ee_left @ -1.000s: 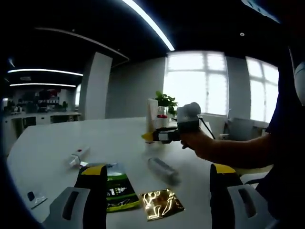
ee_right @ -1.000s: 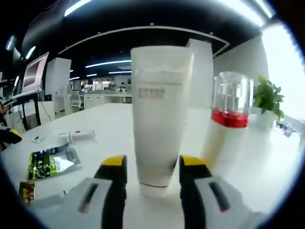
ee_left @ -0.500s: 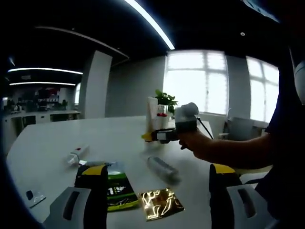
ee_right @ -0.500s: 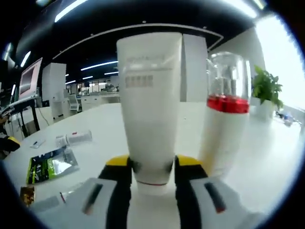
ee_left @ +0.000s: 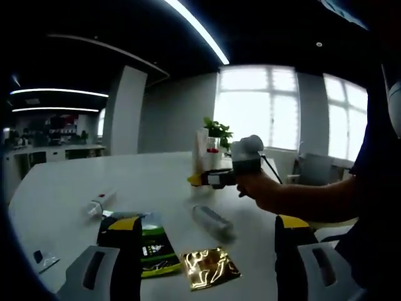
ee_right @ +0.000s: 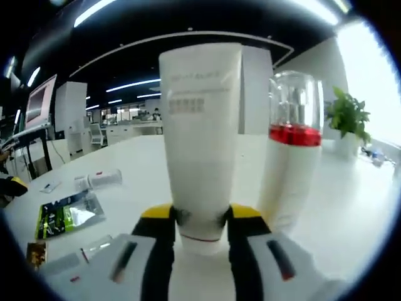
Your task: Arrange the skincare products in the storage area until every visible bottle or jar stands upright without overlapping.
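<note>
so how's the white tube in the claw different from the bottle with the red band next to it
The white tube is plain and opaque, wide at the top and narrowing to its cap at the bottom; the bottle has a clear domed cap over a red band. The right claw is shut on the tube near its base, while the bottle stands free beside it. Both are white-bodied and upright on the white table.

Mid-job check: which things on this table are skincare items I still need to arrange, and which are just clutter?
Job items:
white tube, between the right gripper jaws
red-banded bottle, upright beside it
clear bottle, lying down
small tube, lying down

Lying about:
green sachet
gold sachet
potted plant
</note>
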The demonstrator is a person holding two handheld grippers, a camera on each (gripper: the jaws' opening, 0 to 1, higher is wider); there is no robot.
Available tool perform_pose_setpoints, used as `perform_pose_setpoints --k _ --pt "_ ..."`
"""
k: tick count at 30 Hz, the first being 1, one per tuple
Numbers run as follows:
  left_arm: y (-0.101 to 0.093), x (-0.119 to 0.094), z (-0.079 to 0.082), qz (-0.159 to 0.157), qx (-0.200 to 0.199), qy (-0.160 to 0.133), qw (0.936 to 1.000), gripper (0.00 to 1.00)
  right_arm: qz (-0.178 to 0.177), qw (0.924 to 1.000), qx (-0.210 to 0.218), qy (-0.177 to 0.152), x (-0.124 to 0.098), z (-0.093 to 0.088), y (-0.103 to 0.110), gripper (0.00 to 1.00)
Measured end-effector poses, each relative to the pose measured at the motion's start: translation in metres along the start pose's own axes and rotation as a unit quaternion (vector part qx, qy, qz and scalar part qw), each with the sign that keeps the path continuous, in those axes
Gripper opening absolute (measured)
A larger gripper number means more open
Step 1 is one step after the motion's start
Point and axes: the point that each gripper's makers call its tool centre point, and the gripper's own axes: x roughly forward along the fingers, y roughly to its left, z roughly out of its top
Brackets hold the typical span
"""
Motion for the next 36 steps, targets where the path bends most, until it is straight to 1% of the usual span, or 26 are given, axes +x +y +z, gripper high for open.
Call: perform_pose_setpoints --k 5,8,10,12,16,21,25,30,36 --pt "0.001 -0.001 0.0 0.003 0.001 0.002 1.0 0.87 0.011 0.9999 -0.001 -0.001 0.001 0.0 -0.002 0.32" --pt "0.0 0.0 -0.001 0.001 0.003 0.003 1.0 0.86 0.016 0.9998 0.005 -0.005 0.001 0.0 -0.002 0.33" --pt "-0.001 0.001 -0.001 0.0 0.004 0.004 1.0 0.86 0.019 0.9998 0.001 -0.004 0.0 -0.001 0.0 0.34" --pt "-0.001 0.002 0.0 -0.003 0.005 0.003 1.0 0.86 0.021 0.9997 -0.007 0.001 -0.003 -0.004 0.002 0.35" --pt "-0.003 0.003 0.001 -0.005 0.008 0.005 0.9999 0.86 0.025 0.9996 -0.008 0.009 -0.011 -0.009 0.0 0.38" --pt "-0.004 0.004 0.001 -0.007 0.01 0.007 0.9999 0.86 0.028 0.9994 -0.01 0.016 -0.021 -0.016 -0.003 0.37" --pt "-0.006 0.006 0.003 -0.008 0.011 0.004 0.9999 0.86 0.033 0.9992 -0.001 0.021 -0.027 -0.022 -0.005 0.37" --pt "-0.007 0.007 0.005 -0.008 0.009 -0.001 0.9999 0.89 0.035 0.9993 -0.005 0.012 -0.037 -0.019 -0.001 0.37" --pt "-0.006 0.006 0.007 -0.005 0.011 -0.005 0.9999 0.92 0.048 0.9987 -0.007 0.017 -0.042 -0.024 0.011 0.37"
